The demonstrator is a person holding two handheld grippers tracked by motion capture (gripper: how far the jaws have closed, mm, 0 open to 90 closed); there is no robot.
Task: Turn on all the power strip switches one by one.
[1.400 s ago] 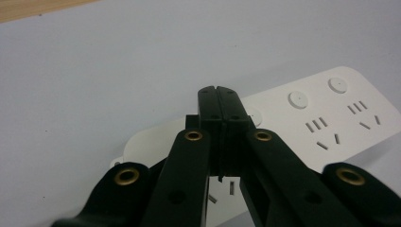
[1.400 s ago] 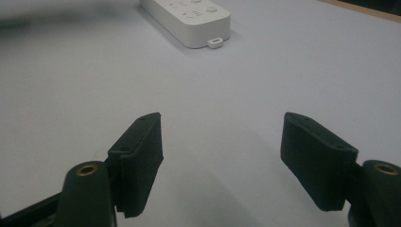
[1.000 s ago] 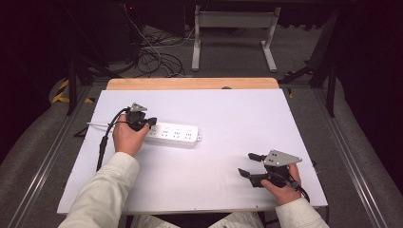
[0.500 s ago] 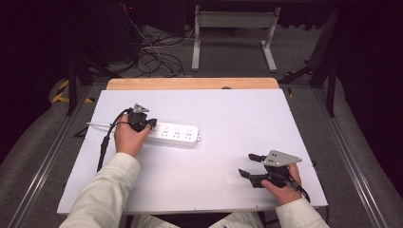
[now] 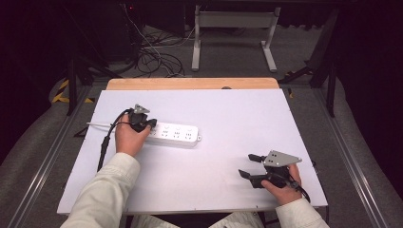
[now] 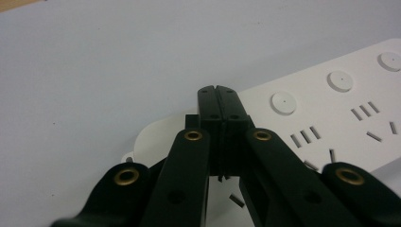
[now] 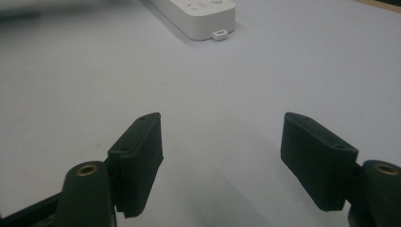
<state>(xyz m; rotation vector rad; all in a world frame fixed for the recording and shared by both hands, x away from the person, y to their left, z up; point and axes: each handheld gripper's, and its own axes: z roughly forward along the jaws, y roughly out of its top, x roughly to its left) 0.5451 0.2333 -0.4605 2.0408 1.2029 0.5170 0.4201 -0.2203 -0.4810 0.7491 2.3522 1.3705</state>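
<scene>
Power strip (image 5: 175, 135) lies mid-surface (image 5: 228, 114) — rigid, light, slick plastic, best pinched across its narrow sides. Left tongs (image 6: 218, 94) closed empty over its cord end; right tongs (image 7: 222, 151) wide, well apart.

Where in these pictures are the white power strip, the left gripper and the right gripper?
power strip (image 5: 178, 135): high view, on its top face among the sockets.
left gripper (image 6: 218, 97): left gripper view, at the tips of its shut jaws.
right gripper (image 7: 222, 142): right gripper view, in the gap between its open jaws.
</scene>
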